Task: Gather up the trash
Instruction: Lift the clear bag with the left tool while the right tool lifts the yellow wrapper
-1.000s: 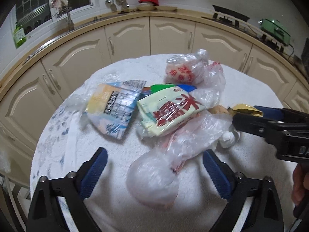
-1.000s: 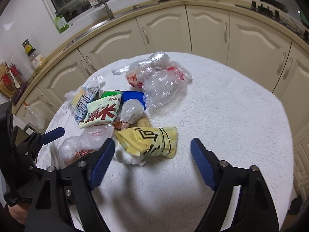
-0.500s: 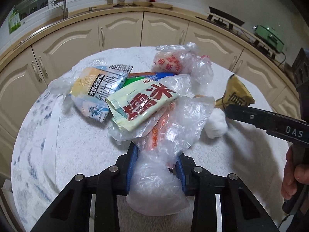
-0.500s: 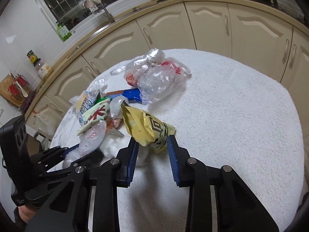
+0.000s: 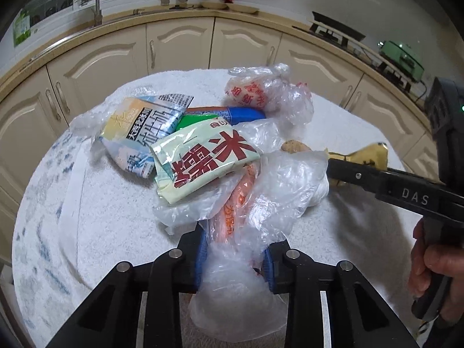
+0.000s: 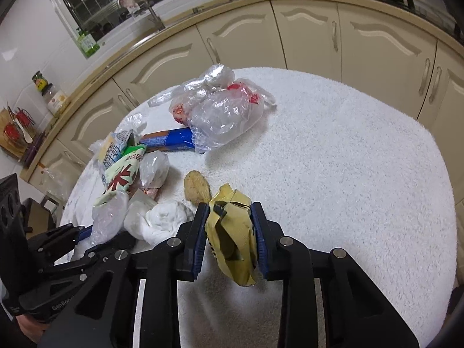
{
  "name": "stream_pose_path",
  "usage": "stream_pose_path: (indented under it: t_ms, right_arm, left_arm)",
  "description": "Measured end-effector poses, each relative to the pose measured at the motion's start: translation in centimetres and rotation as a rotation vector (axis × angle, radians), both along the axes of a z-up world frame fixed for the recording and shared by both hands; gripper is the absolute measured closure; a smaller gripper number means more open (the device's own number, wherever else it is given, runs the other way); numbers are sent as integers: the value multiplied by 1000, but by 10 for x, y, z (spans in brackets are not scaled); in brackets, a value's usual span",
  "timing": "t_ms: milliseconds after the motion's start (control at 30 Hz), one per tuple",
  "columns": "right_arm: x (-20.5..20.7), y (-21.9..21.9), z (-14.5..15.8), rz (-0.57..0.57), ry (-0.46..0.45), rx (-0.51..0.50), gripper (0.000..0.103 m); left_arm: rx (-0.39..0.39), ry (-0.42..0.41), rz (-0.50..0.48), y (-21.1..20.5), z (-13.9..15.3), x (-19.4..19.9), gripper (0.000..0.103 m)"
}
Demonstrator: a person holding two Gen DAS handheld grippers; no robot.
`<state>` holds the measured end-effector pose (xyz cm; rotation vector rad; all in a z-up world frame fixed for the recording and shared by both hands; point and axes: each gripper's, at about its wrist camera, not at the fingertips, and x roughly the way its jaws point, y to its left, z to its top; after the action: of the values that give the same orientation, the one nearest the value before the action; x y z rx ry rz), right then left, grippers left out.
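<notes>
A pile of trash lies on the round table with a white fluffy cover (image 6: 348, 174). My left gripper (image 5: 235, 243) is closing its jaws on a crumpled clear plastic bag (image 5: 278, 185) with orange print, and the blue pads press its sides. My right gripper (image 6: 229, 217) is closing on a yellow wrapper (image 6: 232, 232), pinched and lifted a little off the cover. Beyond lie a green-white packet with red characters (image 5: 203, 159), a blue-and-white packet (image 5: 139, 127), a blue wrapper (image 5: 246, 114), a knotted clear bag (image 6: 226, 113), a white tissue wad (image 6: 165, 220) and a brown biscuit (image 6: 197, 187).
Cream cabinet doors (image 6: 240, 40) curve around behind the table under a counter with a sink tap (image 5: 97, 11) and a stove (image 5: 336, 29). A hand (image 5: 432, 264) grips the right tool's handle. The table's right half (image 6: 362, 203) is bare cover.
Both grippers went from wide open to shut: the left on the clear plastic bag, the right on the yellow wrapper, which has tipped up off the cover.
</notes>
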<state>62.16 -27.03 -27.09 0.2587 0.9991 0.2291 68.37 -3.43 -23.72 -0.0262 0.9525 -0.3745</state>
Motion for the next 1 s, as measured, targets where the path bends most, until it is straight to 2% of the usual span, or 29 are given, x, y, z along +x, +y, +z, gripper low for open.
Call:
stream_pose_path:
  t_ms: [267,367,500,567,600,633,700,867,967,1000]
  right_arm:
    - [-37,-11,5,-10,-1,6,75]
    - [-46,-12,3,-8,3,-5,75]
    - [-48,-5,0,6,5,-62,74]
    - [-49,0,0,12,-4,-93,74]
    - [-49,0,0,15,-4,-101,75]
    - [-51,0,0,15,-2,-102,76]
    - [-58,-4,2,7,-5,-76,76]
    - [-74,-13,6,-8,-7,-55,76]
    - [-80,-16,1,-17,8,-68,76]
    - [-83,-16,0,-13,-1,-68,76]
  left_arm:
    - [-49,27,9,13,5,-35,76]
    - [-13,22,0,10,4,-46,75]
    - [34,-1,-9,0,9,-57,64]
    - [39,-8,-9,-4,9,-56,66]
    - [26,-6,1,-3,9,-55,74]
    - [9,3,4,-2,9,-53,77]
    - [-41,23,16,6,9,-54,77]
    - [-50,32,9,13,11,-70,77]
    - [-26,40,2,11,10,-78,66]
    - [-21,33,3,10,11,-82,59]
